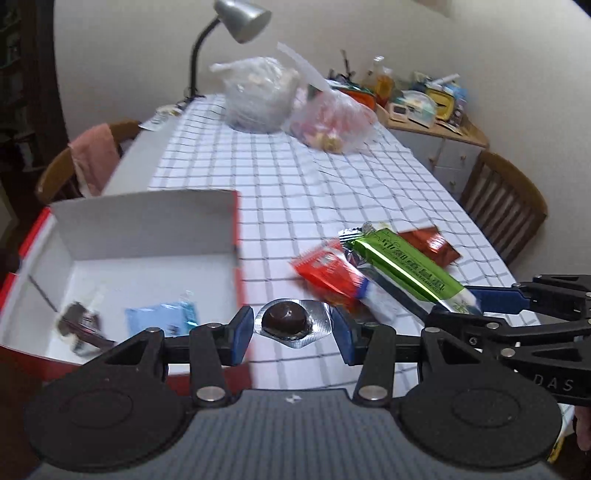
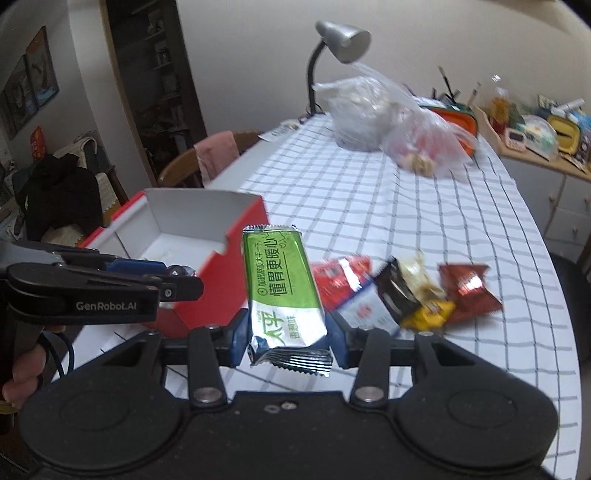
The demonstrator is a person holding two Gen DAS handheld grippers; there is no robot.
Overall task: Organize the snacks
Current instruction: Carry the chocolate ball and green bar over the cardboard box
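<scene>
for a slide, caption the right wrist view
Right hand-held gripper lifts a green snack bar above the checked tablecloth, beside the red box.

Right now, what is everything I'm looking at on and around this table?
box: one, red outside, white inside, open, left on the table
packets in the box: two, one light blue, one dark
chocolate in foil: one, dark brown, held by the left gripper
green snack bar: one, green and white, held by the right gripper
loose snack packets: about four, red, white, black-yellow, right of the box
plastic bags: two, clear, far end of the table
desk lamp: one, grey, far end
tablecloth: one, white with dark checks
chairs: two, wooden, either side
cabinet: one, cluttered, far right
left gripper: black, blue pads
right gripper: black, blue pads
</scene>
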